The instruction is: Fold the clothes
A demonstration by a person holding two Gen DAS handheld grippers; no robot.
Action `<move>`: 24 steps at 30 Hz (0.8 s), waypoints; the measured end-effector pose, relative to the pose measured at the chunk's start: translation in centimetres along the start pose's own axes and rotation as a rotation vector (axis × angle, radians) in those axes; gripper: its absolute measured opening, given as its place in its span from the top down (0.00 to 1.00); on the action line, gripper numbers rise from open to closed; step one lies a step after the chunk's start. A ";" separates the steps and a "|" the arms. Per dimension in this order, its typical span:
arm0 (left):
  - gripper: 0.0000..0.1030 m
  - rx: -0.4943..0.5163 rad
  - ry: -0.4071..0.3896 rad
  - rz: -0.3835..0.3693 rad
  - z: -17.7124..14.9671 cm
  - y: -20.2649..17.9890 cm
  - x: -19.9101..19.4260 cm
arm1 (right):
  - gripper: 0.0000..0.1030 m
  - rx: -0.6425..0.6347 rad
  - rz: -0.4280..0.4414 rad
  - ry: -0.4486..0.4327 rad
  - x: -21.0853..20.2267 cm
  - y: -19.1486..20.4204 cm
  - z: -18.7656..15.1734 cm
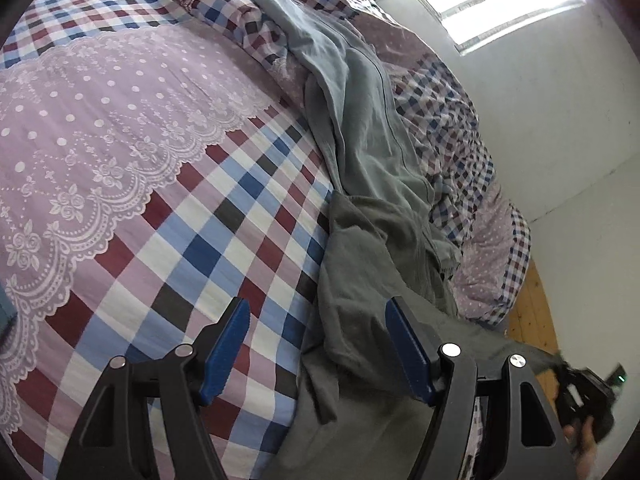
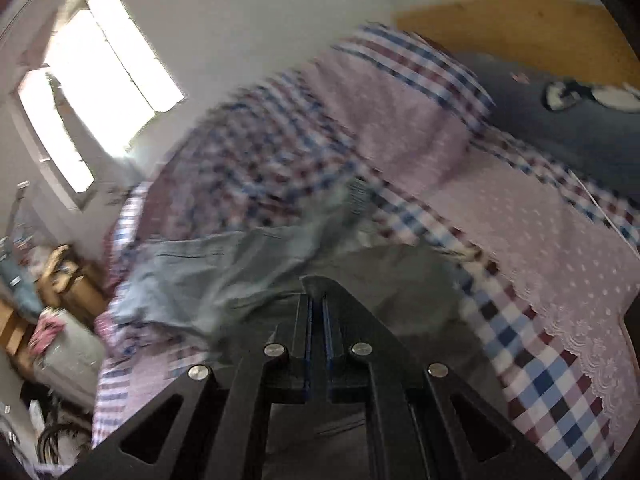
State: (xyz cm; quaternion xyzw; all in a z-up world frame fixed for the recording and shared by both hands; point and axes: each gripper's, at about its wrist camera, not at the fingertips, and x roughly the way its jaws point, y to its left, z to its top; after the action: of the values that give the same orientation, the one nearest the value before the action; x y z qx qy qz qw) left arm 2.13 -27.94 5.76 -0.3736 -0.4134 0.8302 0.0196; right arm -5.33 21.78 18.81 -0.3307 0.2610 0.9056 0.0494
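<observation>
Grey-green cloth is what we have in front of us: a long garment [image 1: 372, 168] lies rumpled along the right side of the bed [image 1: 224, 208], running from the piled bedding near the far end down toward us, its lower part bunched in darker folds near the bed's edge. Our left gripper [image 1: 320, 354] hangs just above those folds with its blue pads [image 1: 226, 354] spread wide, one pad over the checked quilt [image 1: 168, 248] and the other over the cloth, gripping nothing. In the right wrist view the picture is smeared by motion, yet we can see our right gripper [image 2: 316, 340] with its two blue pads drawn almost together, only a narrow slit between them; the dark cloth [image 2: 400, 292] spreads directly beneath and ahead of it, but we cannot tell whether any of it is caught in that slit. The quilt shows a lilac dotted panel with a lace border [image 1: 120, 184] beside the red, blue and white checks. A bright window [image 1: 500, 4] sits in the white wall beyond the bed, and a strip of wooden floor [image 1: 534, 312] shows past the bed's corner.
</observation>
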 end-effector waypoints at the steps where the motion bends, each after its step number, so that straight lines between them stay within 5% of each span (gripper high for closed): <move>1: 0.28 0.001 -0.004 0.006 0.0 0.0 0.1 | 0.95 0.016 -0.026 0.017 1.5 -0.5 0.4; 4: 0.28 0.003 -0.007 0.019 0.0 -0.1 0.4 | 0.92 -0.010 -0.106 0.086 6.5 -1.4 1.5; 8: 0.28 0.025 0.006 0.042 -0.4 -0.6 1.2 | 0.71 -0.048 -0.159 0.210 13.7 -3.3 2.4; 11: 0.28 0.041 0.015 0.059 -0.8 -0.9 1.8 | 0.51 -0.098 -0.096 0.134 12.1 -3.8 1.8; 16: 0.28 0.050 0.020 0.076 -1.3 -1.2 2.6 | 0.50 -0.264 -0.058 0.101 8.6 -4.2 -1.8; 24: 0.28 0.077 0.020 0.093 -1.8 -1.7 2.9 | 0.50 -0.139 0.008 0.165 8.9 -8.9 -4.5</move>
State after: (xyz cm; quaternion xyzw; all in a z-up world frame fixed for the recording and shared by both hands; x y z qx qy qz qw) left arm 0.70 -24.59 4.51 -0.3997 -0.3633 0.8416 -0.0006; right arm -7.32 26.45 6.47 -0.4058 0.2021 0.8913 0.0009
